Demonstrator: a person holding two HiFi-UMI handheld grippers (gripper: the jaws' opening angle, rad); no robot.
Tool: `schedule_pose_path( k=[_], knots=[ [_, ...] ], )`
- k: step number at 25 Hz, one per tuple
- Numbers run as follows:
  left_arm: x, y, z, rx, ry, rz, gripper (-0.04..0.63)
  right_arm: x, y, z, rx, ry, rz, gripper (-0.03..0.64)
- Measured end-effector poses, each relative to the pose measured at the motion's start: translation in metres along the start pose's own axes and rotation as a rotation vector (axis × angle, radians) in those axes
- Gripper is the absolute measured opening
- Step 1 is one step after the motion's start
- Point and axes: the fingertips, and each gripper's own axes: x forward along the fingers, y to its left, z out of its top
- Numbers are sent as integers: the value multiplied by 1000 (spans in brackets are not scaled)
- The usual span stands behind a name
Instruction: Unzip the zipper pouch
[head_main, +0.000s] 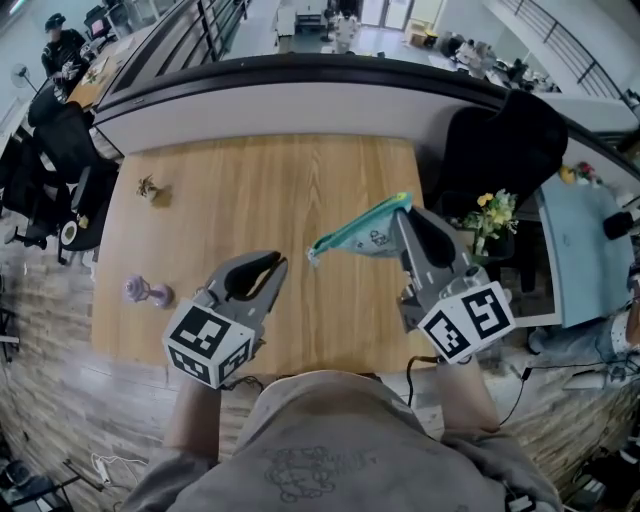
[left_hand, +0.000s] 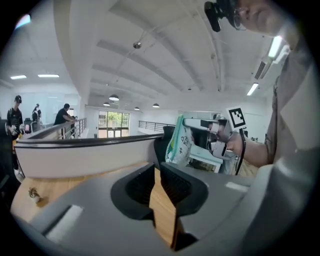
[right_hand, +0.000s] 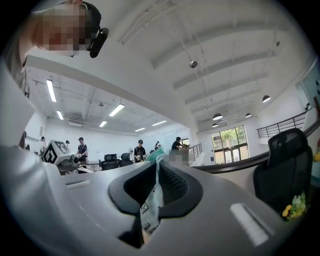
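Observation:
A teal and white zipper pouch (head_main: 365, 235) hangs in the air over the right part of the wooden table (head_main: 250, 190). My right gripper (head_main: 403, 213) is shut on its right end, and the pouch slopes down toward the left. In the right gripper view the pouch's edge (right_hand: 150, 210) is pinched between the jaws. The left gripper view shows the pouch (left_hand: 179, 142) dangling from that gripper off to the right. My left gripper (head_main: 277, 262) hovers left of the pouch, apart from it. Its jaws stand almost together with nothing between them (left_hand: 155, 170).
A small purple object (head_main: 147, 291) lies near the table's left edge, and a small figurine (head_main: 150, 187) stands further back. A black chair (head_main: 500, 140) and yellow flowers (head_main: 490, 215) are off the table's right side. A curved dark-topped wall (head_main: 300, 75) runs behind.

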Motion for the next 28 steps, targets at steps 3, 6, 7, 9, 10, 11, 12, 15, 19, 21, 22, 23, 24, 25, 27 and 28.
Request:
schedule_pose_path(
  k=[3,6,7,9,10,11,12,15,19,21,22,23,24,25,27,28],
  knots=[
    [-15,14,33,66,-82,97,0,-1,5,25,-12,-64,-2,26],
    [-36,25,71,93,-183,176,0,-2,8,48,-44,-129,-19,26],
    [-42,28,81,97,-208,198,0,-3,9,54,-53,-144,-24,26],
    [-53,33,93,118,-237,240,0,-4,13,63,-66,-164,-29,26],
    [-59,36,97,133,-245,262,0,-5,16,66,-72,-172,-26,26],
    [-64,38,100,147,-252,283,0,-5,20,68,-77,-178,-21,26],
    [-68,40,102,159,-257,303,0,-6,22,69,-81,-182,-14,26],
    [-74,41,101,188,-259,345,0,-6,27,66,-82,-180,3,26],
    [-73,42,83,177,-229,370,0,-5,31,50,-79,-151,22,26],
    [-74,41,74,155,-222,378,0,-4,32,37,-79,-121,31,26],
    [-74,41,69,148,-217,382,0,-3,33,30,-77,-101,35,26],
    [-74,41,64,146,-206,388,0,-2,33,22,-76,-80,37,26],
    [-73,42,58,149,-189,396,0,-2,34,14,-78,-59,38,26],
    [-72,43,51,154,-167,403,0,-1,34,6,-78,-39,39,26],
    [-69,46,37,171,-124,423,0,1,35,-10,-71,-3,42,26],
    [-67,48,31,184,-109,435,0,1,35,-17,-67,14,43,26]
  ],
)
